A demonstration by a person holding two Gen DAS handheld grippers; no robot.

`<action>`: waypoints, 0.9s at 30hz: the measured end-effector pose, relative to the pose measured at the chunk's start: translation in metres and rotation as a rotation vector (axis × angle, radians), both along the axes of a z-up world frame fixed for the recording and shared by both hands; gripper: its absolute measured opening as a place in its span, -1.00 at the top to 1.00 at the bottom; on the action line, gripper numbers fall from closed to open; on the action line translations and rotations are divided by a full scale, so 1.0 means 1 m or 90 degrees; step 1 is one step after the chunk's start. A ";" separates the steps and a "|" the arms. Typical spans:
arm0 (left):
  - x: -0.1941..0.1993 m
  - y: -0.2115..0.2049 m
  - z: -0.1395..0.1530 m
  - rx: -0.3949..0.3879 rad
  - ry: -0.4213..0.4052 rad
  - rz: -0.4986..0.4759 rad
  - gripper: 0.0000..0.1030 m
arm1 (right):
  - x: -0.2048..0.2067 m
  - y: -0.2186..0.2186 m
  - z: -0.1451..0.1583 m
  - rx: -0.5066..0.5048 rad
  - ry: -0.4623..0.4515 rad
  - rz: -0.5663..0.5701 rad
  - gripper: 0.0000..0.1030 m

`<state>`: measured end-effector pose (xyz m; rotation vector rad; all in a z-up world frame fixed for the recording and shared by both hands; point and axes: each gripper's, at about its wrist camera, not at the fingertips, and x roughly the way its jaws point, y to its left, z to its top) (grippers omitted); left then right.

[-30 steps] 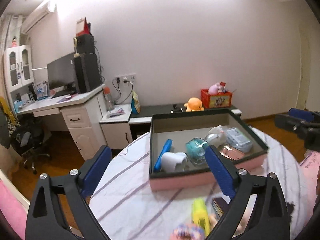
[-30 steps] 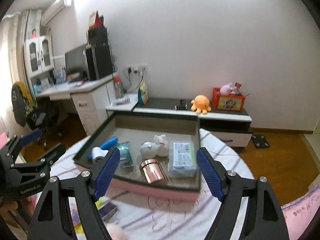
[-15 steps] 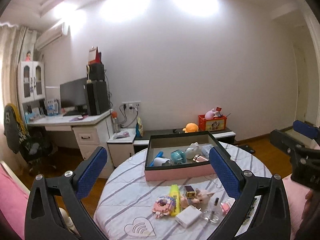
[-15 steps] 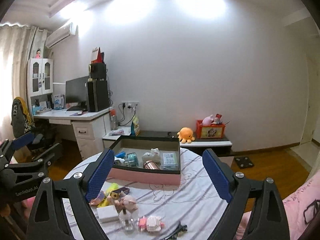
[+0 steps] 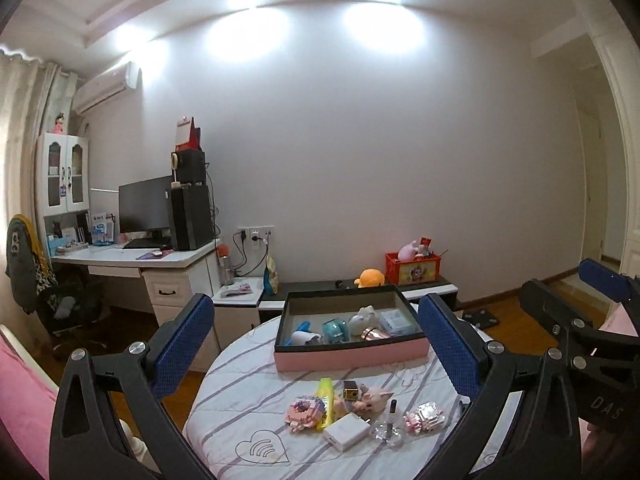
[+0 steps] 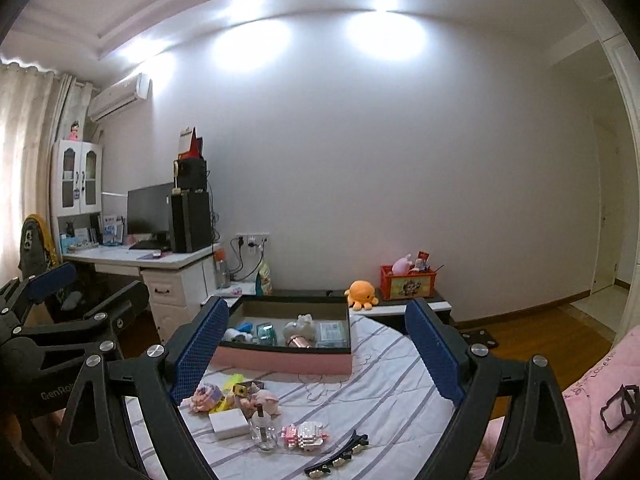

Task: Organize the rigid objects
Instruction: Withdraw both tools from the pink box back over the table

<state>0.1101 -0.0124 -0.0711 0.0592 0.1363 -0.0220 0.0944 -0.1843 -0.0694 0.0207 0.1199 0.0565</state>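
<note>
A pink box with a black rim [image 5: 352,354] [image 6: 280,360] stands at the far side of the round table. It holds a rose-gold can [image 5: 374,333], a white figurine, a teal item and a packet. Nearer lie a yellow tube [image 5: 325,390], a white charger [image 5: 346,432], a small glass bottle [image 6: 264,434], a pink pig figure [image 6: 266,400], two pink block toys and black hair clips [image 6: 340,454]. My left gripper [image 5: 315,304] is open, well back from the table, with nothing between its fingers. My right gripper [image 6: 316,303] is also open and holds nothing.
The table [image 5: 248,408] has a striped white cloth. A desk [image 5: 132,258] with a monitor and a chair stand at the left. A low cabinet [image 6: 400,308] with an orange plush runs behind the table. Pink bedding [image 6: 592,400] lies at the right.
Both grippers have drawn back and risen from just over the box. The whole table and the loose items near its front have come into view. The right jaws stand a little wider.
</note>
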 end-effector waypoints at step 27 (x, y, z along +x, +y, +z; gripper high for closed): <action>0.020 0.009 -0.031 -0.006 0.064 -0.032 -1.00 | 0.014 0.000 -0.026 -0.007 0.064 -0.010 -0.78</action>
